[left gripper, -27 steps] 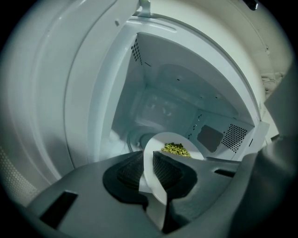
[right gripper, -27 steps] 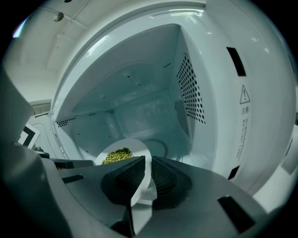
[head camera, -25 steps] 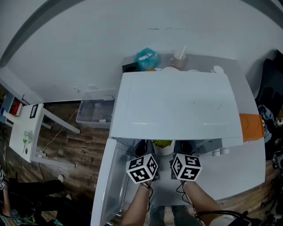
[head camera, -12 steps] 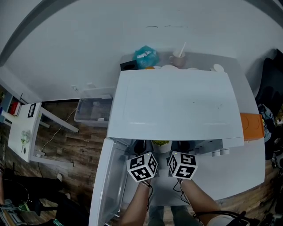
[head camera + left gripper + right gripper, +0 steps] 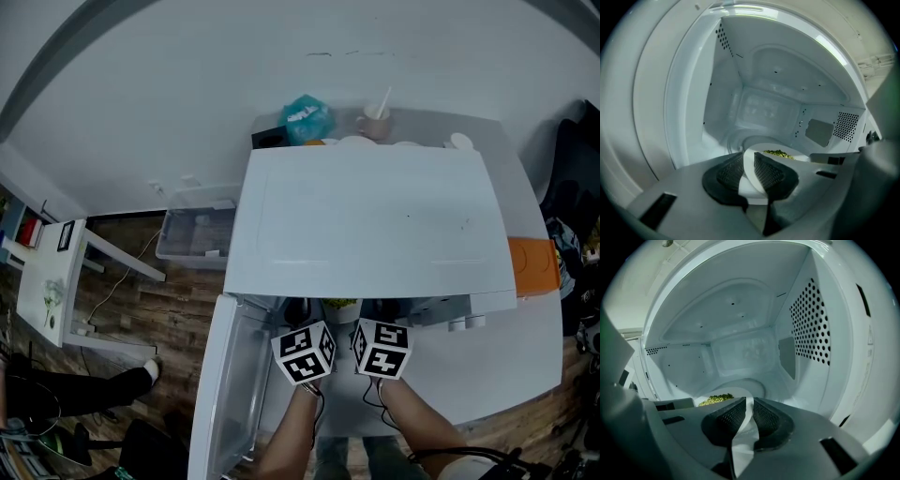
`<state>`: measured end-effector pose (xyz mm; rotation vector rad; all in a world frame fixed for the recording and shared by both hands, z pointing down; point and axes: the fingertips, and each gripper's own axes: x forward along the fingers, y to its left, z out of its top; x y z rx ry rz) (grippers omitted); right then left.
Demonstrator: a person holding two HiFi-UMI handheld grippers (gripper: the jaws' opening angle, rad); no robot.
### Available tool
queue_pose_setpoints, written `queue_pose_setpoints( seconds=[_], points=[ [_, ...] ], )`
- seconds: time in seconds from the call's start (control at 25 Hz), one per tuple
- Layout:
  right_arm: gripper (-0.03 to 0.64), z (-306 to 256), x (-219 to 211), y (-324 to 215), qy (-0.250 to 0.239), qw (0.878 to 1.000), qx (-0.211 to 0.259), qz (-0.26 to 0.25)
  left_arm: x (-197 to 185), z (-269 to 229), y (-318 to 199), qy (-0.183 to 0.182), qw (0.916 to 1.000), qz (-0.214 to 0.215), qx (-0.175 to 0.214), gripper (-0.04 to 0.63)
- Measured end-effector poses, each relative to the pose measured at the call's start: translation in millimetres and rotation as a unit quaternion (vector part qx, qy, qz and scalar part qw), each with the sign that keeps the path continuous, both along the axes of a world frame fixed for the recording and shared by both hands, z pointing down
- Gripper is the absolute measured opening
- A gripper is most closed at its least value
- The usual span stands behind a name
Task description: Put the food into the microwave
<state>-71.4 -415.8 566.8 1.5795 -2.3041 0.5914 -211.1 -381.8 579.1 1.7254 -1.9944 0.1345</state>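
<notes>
Left gripper (image 5: 749, 164) and right gripper (image 5: 749, 404) each clamp the plate (image 5: 757, 151) of greens (image 5: 778, 153) inside the microwave (image 5: 366, 225) mouth; next, probably, lower it level.

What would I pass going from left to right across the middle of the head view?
small white table → clear storage box on the floor → white microwave → orange object on the counter.
</notes>
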Motion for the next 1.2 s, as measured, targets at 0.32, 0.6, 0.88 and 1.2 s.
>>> queue_pose_setpoints(
  seconds=[0.32,0.6,0.88,1.2],
  points=[
    [0.055,-2,1,1,0.019,1.000,0.015,-0.001,-3,-6,3,-0.034,0.9992,-0.018,0.014,0.064],
    [0.055,-3,3,14,0.022,0.999,0.017,-0.021,-6,-12,20,-0.034,0.9985,-0.041,0.010,0.064],
    [0.054,-24,4,35,0.016,0.998,0.036,-0.044,8,-27,60,-0.042,0.9981,-0.042,0.013,0.064],
    [0.040,-40,0,70,0.020,0.996,0.029,-0.086,26,-40,94,-0.016,0.9995,-0.028,0.003,0.043]
  ],
)
